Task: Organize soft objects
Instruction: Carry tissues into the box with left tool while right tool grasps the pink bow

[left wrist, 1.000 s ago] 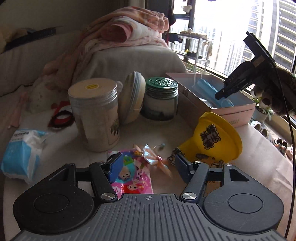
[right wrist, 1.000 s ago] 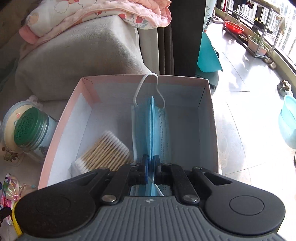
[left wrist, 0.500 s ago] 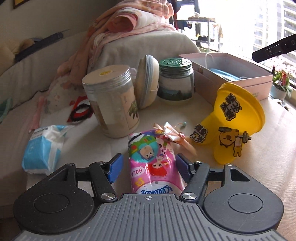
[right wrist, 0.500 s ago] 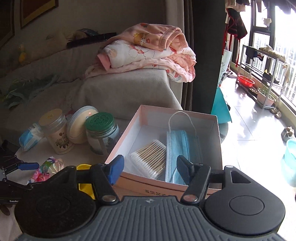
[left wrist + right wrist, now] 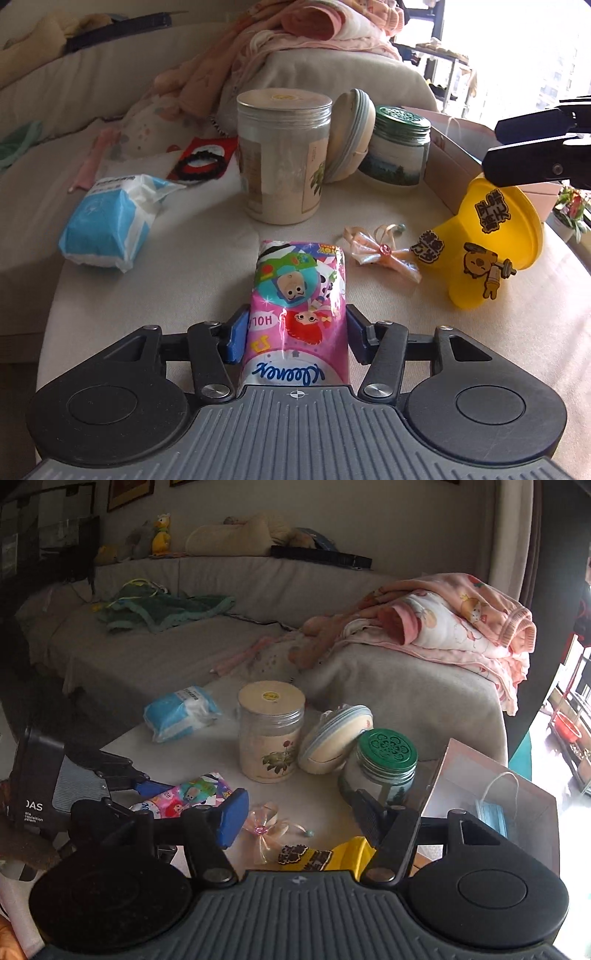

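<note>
Since a second ago the right gripper has let go of the blue mask, left in the pink box, and swung back over the worktop; its jaws stand apart, empty. The left gripper has been closing around the pink tissue pack, blue pads at its sides; a firm clamp I cannot tell. Just right lie a ribbon bow and yellow cup. Beyond stand the tall jar and green-lidded jar; the blue wipes pack lies near the left edge.
</note>
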`<state>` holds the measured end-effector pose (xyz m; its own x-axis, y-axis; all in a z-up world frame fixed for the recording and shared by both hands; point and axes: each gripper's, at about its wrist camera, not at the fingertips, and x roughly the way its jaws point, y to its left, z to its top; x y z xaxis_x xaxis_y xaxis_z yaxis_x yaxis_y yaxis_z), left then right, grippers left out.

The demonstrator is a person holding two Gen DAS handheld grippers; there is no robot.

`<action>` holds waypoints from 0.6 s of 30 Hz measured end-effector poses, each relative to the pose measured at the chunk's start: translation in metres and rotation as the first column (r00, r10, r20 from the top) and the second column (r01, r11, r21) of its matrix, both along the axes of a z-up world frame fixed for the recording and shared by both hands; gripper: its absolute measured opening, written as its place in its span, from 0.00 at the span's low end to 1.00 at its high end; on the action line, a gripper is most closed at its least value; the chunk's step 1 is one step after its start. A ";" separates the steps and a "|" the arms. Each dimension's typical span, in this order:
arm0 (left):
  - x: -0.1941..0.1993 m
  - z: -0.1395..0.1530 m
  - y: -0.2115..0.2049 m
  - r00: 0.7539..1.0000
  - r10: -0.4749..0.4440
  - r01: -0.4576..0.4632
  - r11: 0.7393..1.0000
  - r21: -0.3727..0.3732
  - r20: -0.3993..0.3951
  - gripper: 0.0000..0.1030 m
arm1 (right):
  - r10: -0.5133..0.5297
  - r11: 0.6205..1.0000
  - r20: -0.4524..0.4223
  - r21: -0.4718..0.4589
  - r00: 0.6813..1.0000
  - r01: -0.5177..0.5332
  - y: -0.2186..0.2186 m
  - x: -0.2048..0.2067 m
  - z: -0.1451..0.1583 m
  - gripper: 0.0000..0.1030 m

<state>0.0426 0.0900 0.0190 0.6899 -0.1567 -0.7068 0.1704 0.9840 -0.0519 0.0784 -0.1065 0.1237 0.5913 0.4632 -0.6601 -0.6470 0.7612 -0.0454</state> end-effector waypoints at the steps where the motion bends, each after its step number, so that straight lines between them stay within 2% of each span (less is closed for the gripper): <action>1: -0.006 0.000 0.001 1.000 0.005 -0.005 1.000 0.000 0.000 0.56 | 0.020 1.000 -0.030 -0.017 0.999 -0.021 0.008 0.002 -0.003 0.51; 2: -0.013 -0.001 0.002 1.000 0.013 -0.013 1.000 0.003 0.001 0.56 | 0.028 0.999 -0.065 -0.040 0.997 -0.031 0.018 0.005 -0.009 0.43; 3: -0.018 -0.002 0.004 1.000 0.020 -0.020 1.000 0.005 0.008 0.56 | 0.026 0.998 -0.089 -0.060 0.996 -0.031 0.025 0.009 -0.013 0.41; 6: -0.028 -0.004 0.005 0.999 0.035 -0.036 0.999 0.008 0.034 0.57 | -0.004 0.991 -0.152 -0.136 0.988 -0.016 0.049 0.022 -0.038 0.41; 11: -0.035 -0.006 0.005 0.997 0.049 -0.049 0.999 0.001 0.066 0.57 | -0.062 0.976 -0.201 -0.216 0.978 0.018 0.073 0.041 -0.072 0.40; 14: -0.035 -0.007 0.006 0.997 0.048 -0.047 0.999 -0.006 0.069 0.57 | -0.076 0.977 -0.221 -0.213 0.972 0.027 0.076 0.049 -0.080 0.32; 15: -0.035 -0.007 0.007 0.996 0.048 -0.047 0.999 -0.011 0.069 0.57 | -0.068 0.976 -0.228 -0.217 0.971 0.017 0.076 0.049 -0.081 0.24; 17: -0.036 -0.007 0.009 0.996 0.048 -0.047 0.999 -0.022 0.070 0.57 | -0.062 0.978 -0.241 -0.210 0.968 0.011 0.073 0.048 -0.078 0.15; 18: -0.036 -0.007 0.009 0.996 0.048 -0.047 0.999 -0.025 0.069 0.58 | -0.056 0.981 -0.247 -0.196 0.968 0.007 0.070 0.046 -0.074 0.15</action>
<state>0.0067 0.0993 0.0120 0.7445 -0.1386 -0.6531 0.1277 0.9897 -0.0645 0.1246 -0.0368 0.0494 0.4084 0.2972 -0.8631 -0.6323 0.7740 -0.0327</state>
